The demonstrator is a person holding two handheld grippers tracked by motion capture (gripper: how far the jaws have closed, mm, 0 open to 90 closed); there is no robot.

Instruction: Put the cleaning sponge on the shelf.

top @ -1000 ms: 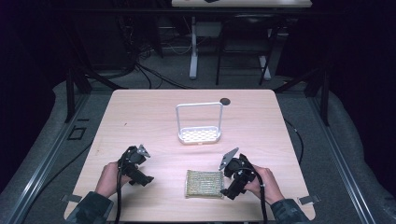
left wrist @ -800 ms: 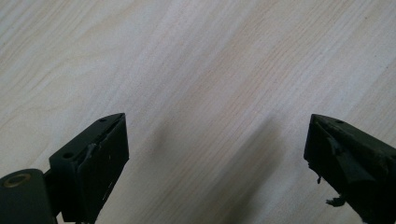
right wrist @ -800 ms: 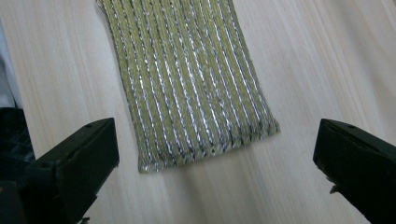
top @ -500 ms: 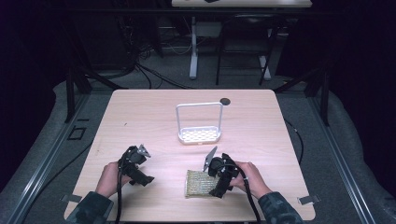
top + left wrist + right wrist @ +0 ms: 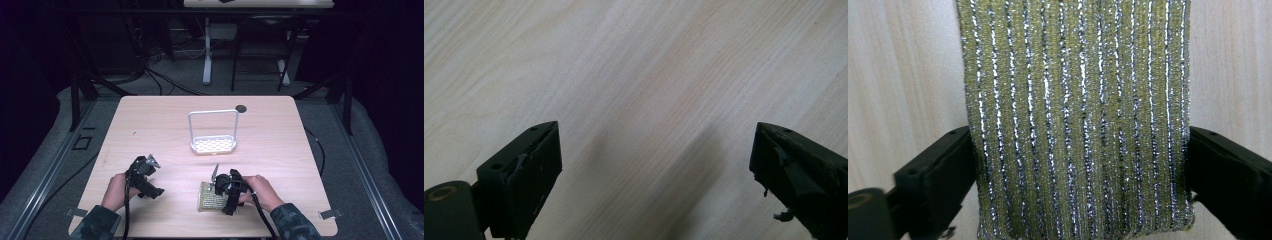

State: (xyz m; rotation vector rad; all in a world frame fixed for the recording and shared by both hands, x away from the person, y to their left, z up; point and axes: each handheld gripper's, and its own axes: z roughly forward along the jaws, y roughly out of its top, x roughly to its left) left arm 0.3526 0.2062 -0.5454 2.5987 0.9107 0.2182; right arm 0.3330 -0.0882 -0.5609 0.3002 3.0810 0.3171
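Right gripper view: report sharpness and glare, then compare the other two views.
Right gripper view: sponge sharp, its silver threads glinting; tool edges soft. Left gripper view: wood grain crisp, with soft shadows between the open left tool. High view: table evenly lit, surroundings nearly black.

On the wooden table (image 5: 150, 125) I count one white wire-handled rack (image 5: 213, 133), one green-and-silver scouring pad (image 5: 210, 196) and one small dark round disc (image 5: 241, 108) near the far edge. There are two hand-held grippers: a left gripper (image 5: 145, 179) and a right gripper (image 5: 227, 188), each with two black jaws. Two hands hold them, a left hand (image 5: 116, 190) and a right hand (image 5: 262, 192). Beyond the table stands one more table (image 5: 260, 3), which makes two tables in all.
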